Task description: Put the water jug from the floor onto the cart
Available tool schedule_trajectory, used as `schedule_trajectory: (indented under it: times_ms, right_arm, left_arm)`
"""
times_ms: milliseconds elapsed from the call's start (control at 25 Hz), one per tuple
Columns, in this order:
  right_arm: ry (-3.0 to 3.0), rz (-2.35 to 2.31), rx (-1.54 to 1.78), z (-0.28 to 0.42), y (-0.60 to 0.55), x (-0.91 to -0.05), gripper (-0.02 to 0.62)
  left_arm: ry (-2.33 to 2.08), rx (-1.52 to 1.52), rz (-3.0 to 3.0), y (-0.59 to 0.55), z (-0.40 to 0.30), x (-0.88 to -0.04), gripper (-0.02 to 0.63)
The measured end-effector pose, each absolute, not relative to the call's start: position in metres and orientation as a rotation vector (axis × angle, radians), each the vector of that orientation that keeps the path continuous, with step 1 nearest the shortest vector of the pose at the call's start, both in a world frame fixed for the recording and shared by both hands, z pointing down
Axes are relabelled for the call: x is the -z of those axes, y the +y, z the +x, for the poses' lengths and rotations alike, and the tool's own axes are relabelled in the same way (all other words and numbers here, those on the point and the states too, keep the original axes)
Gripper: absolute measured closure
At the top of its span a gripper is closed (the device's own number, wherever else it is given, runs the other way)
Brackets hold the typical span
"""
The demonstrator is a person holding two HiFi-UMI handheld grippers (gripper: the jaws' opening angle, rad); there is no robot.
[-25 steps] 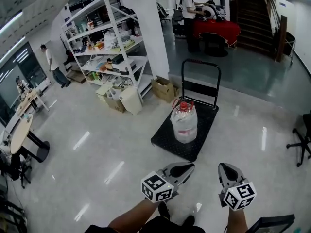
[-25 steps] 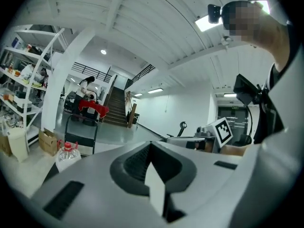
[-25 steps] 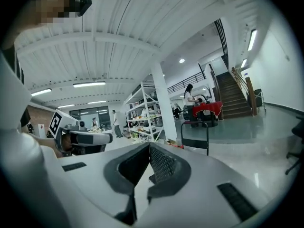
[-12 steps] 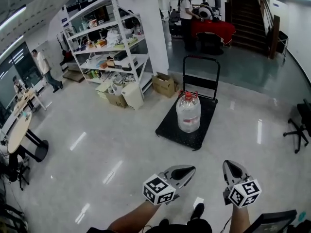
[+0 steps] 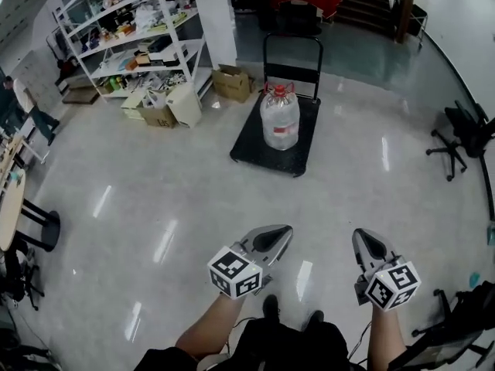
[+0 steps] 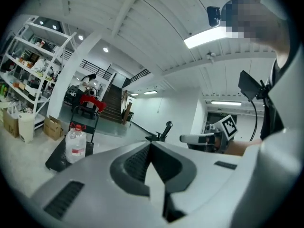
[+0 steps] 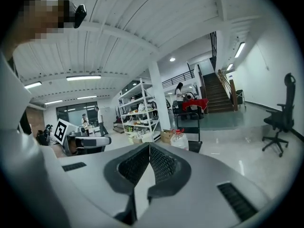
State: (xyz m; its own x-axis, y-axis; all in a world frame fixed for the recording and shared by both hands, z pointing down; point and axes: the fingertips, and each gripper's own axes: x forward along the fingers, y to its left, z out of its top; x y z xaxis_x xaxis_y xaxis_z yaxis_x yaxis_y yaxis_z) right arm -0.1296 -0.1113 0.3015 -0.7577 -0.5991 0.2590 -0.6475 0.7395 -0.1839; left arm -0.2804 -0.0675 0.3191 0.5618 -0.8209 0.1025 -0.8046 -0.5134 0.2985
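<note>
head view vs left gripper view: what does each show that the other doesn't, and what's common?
Head view only: the stretch of glossy floor between the person and the cart, the person's shoes, and a round table at the left edge.

Left gripper view only: the ceiling with a lit strip light, and the left gripper seen close up, its jaws pressed together with nothing between them.

Both: the water jug upright on the cart, the shelf rack, and the right gripper.

readable text: none | water jug (image 5: 279,118) label: too small to read
</note>
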Motion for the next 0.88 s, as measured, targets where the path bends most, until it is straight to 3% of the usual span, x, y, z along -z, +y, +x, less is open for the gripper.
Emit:
schedule_trajectory:
  times_ms: [880]
  right_arm:
    - [-2.836,1.065,-0.508,0.119,0.142,-0.31,0.592]
  left_arm:
    - [-1.391,-0.137,2.486,0.182,-0.066,-0.294,0.604]
